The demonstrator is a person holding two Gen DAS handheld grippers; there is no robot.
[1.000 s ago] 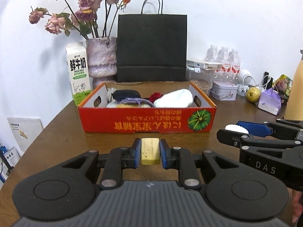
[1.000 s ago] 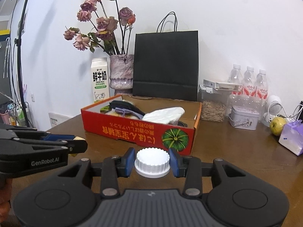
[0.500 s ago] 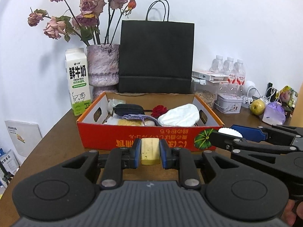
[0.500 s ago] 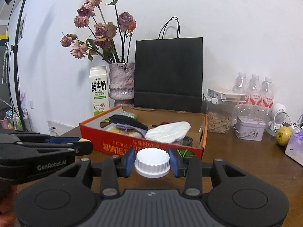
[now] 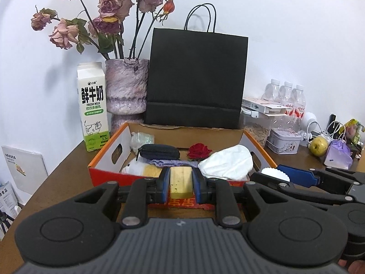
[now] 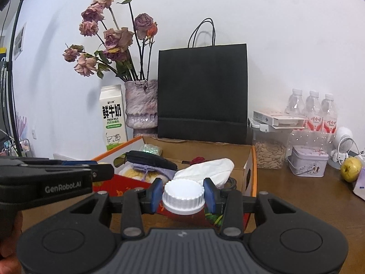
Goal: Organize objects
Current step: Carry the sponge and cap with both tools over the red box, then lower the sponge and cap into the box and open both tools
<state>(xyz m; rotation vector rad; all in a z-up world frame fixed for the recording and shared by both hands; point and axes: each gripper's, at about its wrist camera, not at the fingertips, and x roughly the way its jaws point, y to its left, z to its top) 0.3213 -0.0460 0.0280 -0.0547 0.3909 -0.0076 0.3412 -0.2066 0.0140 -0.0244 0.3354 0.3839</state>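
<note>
My left gripper [image 5: 181, 183] is shut on a yellow block [image 5: 180, 181] and holds it above the near wall of the red cardboard box [image 5: 105, 159]. My right gripper [image 6: 182, 195] is shut on a white ribbed cap [image 6: 182, 196], level with the box's near right corner [image 6: 249, 178]. The box holds a black pouch [image 5: 159, 151], a red rose [image 5: 199, 150], a white cloth [image 5: 228, 162] and purple knit fabric [image 5: 168, 162]. The right gripper also shows at the right of the left wrist view [image 5: 276, 174].
Behind the box stand a milk carton [image 5: 93, 107], a vase of dried roses [image 5: 125, 86] and a black paper bag [image 5: 196, 77]. To the right are water bottles [image 5: 285, 93], a seed jar [image 6: 269, 150], a tin [image 6: 308, 164], an apple [image 6: 350, 169] and a purple pouch [image 5: 337, 155].
Both grippers have risen and moved forward toward the box with their objects still held. The box's inside shows more from above.
</note>
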